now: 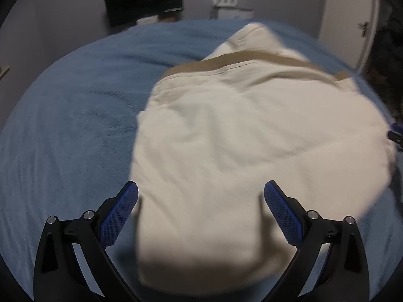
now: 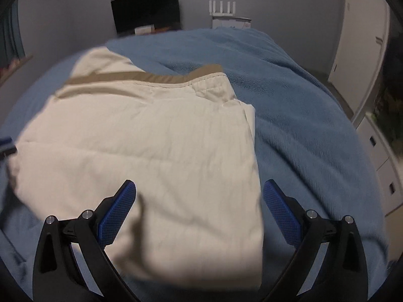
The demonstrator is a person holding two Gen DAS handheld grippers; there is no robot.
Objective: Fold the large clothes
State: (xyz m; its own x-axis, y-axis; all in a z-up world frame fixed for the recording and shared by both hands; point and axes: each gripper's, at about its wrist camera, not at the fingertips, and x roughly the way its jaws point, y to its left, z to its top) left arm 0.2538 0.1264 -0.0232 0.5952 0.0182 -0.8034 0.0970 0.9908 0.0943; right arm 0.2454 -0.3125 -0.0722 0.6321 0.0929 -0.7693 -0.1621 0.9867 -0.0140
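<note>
1. The cream garment (image 1: pixel 252 136) lies folded flat, a tan band along its far edge.
2. It spreads ahead of the left gripper (image 1: pixel 201 207), skewed to its right.
3. It lies ahead of the right gripper (image 2: pixel 199 207), skewed left.

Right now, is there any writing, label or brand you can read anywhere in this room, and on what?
None can be read.
Cream garment: no print or tag shows.
White box by the far wall: a reddish mark, too small and blurred to read.
Dark screen: blank.
</note>
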